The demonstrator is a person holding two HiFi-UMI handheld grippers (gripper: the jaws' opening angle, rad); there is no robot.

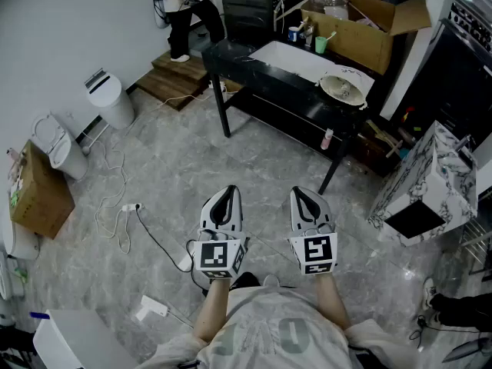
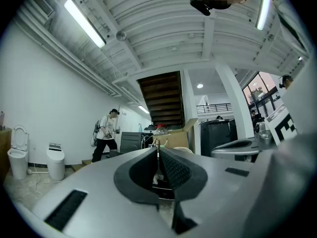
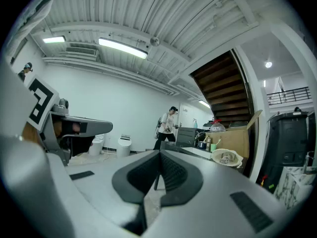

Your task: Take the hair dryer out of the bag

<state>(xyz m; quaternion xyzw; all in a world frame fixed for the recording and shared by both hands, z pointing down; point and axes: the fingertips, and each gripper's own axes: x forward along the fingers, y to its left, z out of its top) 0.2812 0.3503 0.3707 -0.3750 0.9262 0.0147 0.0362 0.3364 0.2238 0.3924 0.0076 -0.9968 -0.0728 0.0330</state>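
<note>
Well short of black table (image 1: 265,81), left gripper (image 1: 227,193) and right gripper (image 1: 306,193) both closed, empty; pale round bag (image 1: 342,88) on table end, hair dryer likely inside; walk closer, part jaws before reaching in

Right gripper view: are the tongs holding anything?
No, the right tongs are closed against each other, pad to pad, with nothing between them.
</note>
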